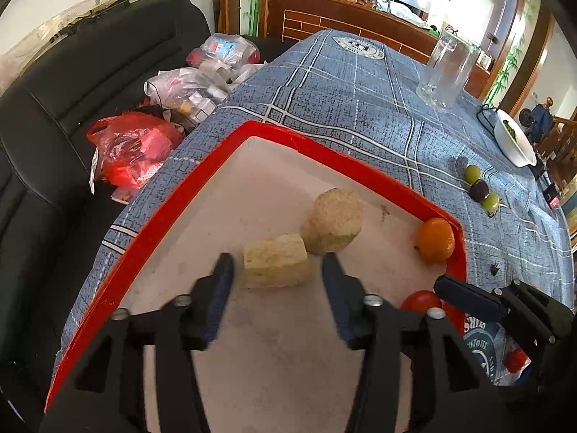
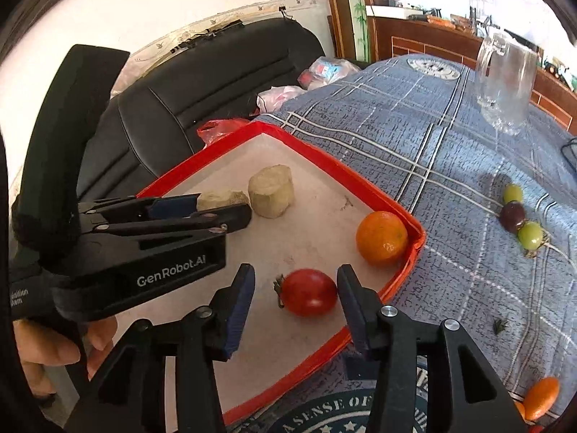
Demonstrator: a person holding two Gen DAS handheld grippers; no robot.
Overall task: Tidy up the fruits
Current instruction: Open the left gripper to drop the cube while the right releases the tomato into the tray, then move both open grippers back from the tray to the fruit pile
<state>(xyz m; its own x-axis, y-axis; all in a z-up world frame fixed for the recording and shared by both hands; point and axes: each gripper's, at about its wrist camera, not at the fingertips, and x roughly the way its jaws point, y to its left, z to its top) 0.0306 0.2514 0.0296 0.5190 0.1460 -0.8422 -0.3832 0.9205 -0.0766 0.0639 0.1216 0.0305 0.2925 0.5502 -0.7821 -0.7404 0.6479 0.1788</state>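
Right tool [image 2: 295,301], released, straddles tomato [image 2: 308,292]; left tool [image 1: 277,270], released, straddles block [image 1: 276,265].

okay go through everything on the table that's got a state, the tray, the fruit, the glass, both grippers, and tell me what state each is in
Red-rimmed tray: flat on the cloth, holding four items.
Tan chunks: two, lying in the tray, touching.
Orange: in the tray's corner.
Tomato: in the tray, between the right gripper's fingers.
Three grapes: on the cloth, outside the tray.
Glass jar: upright, empty.
Left gripper: open, around a chunk.
Right gripper: open.
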